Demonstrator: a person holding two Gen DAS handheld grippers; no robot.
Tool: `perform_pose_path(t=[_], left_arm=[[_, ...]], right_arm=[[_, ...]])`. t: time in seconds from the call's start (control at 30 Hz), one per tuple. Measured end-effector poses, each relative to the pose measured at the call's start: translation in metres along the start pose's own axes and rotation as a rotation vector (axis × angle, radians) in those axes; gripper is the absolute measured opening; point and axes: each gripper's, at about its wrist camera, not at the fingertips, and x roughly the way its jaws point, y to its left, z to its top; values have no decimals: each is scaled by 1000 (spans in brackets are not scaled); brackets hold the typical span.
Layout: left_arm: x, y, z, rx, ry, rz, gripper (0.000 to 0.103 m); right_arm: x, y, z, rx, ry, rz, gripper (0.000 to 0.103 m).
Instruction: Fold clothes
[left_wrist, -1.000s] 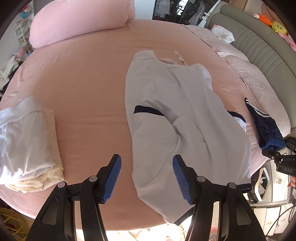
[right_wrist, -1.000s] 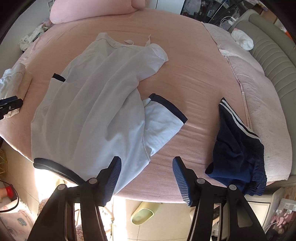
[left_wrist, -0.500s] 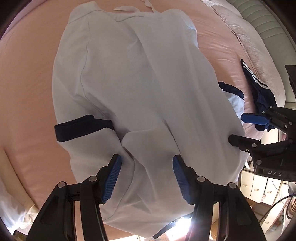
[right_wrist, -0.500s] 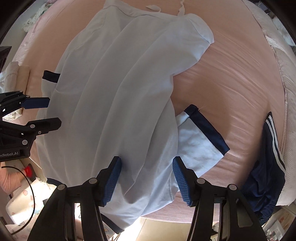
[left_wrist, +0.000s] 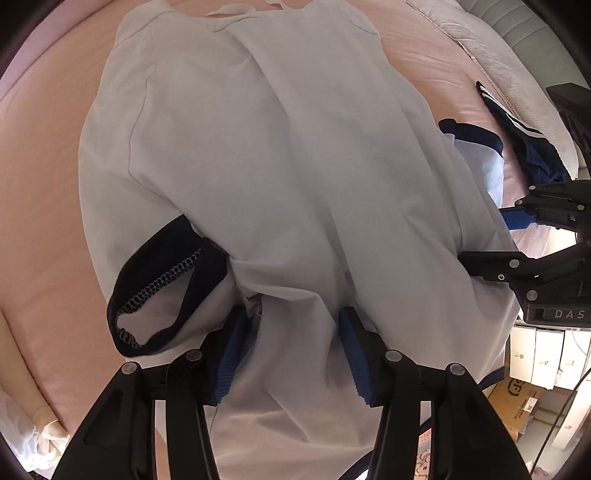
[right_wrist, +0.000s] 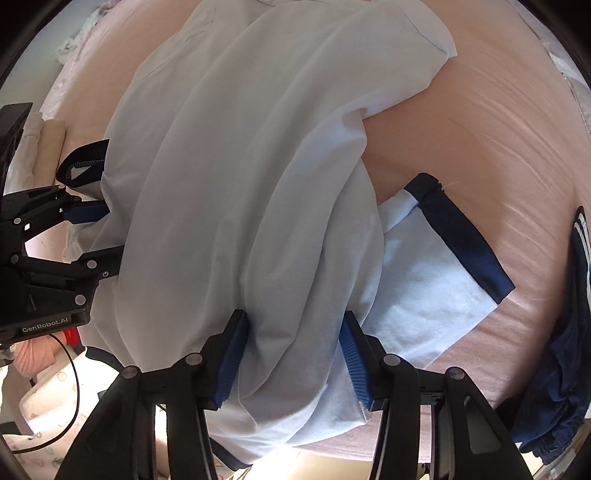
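A pale blue T-shirt (left_wrist: 277, 166) (right_wrist: 240, 166) with navy sleeve cuffs lies spread on the pink bed sheet (left_wrist: 44, 184). My left gripper (left_wrist: 291, 350) points down onto the shirt beside the left sleeve (left_wrist: 159, 295), whose cuff gapes open. Its jaws are closing, with a loose fold of cloth between the blue pads. My right gripper (right_wrist: 291, 354) presses down beside the right sleeve (right_wrist: 443, 266). Its jaws are closing too, around a bulging ridge of cloth. Each gripper shows in the other's view: the right gripper (left_wrist: 495, 240) and the left gripper (right_wrist: 101, 236).
Navy shorts with white stripes (right_wrist: 565, 350) (left_wrist: 524, 144) lie crumpled at the bed's right edge. Folded cream and white clothes (right_wrist: 48, 147) sit at the left. The bed's near edge runs just below the grippers, with floor, a cardboard box (left_wrist: 524, 398) and cables beyond.
Both grippers have dropped from above the bed onto the shirt and tilted to point down. Their jaws have narrowed, the cloth has bunched up between the pads, and the left cuff has lifted open.
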Motion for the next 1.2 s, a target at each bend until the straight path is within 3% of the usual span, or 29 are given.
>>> perform_pose_path(t=[0.17,0.2,0.27,0.43,0.47,0.57,0.7,0.8,0.9,1.03,1.1,1.2], left_arm=[[-3,-8,-21,-17,-118,36,32],[-5,-9,-24,-18,-141,48,24],[-8,-10,-28,-24,-180,66,12],[-17,8,-25,-101,-200,58,8],[-21,10,-25,-108,-213,79,7],[-42,8,-27,-83,-301,242,7],[-52,28,-24,-97,-279,260,7],[-36,20,-35,-60,-242,317,7],[-27,19,-54,-66,-189,277,7],[-30,25,-64,-87,-163,273,7],[-35,34,-63,-138,-144,215,8],[-47,43,-63,-201,-146,135,9]], right_arm=[[-3,3,-19,8,-133,26,35],[-6,1,-22,28,-169,47,32],[-10,-9,-28,76,-236,127,27],[-26,-38,-37,210,-384,360,19],[-30,-42,-36,227,-398,372,18],[-46,-43,-30,205,-440,259,18],[-56,-55,-23,168,-408,154,18],[-50,-51,-19,167,-382,114,18],[-32,-39,-20,95,-305,-27,18],[-28,-37,-28,94,-278,-63,19],[-36,-42,-30,128,-271,-68,36],[-57,-45,-41,164,-305,-65,49]])
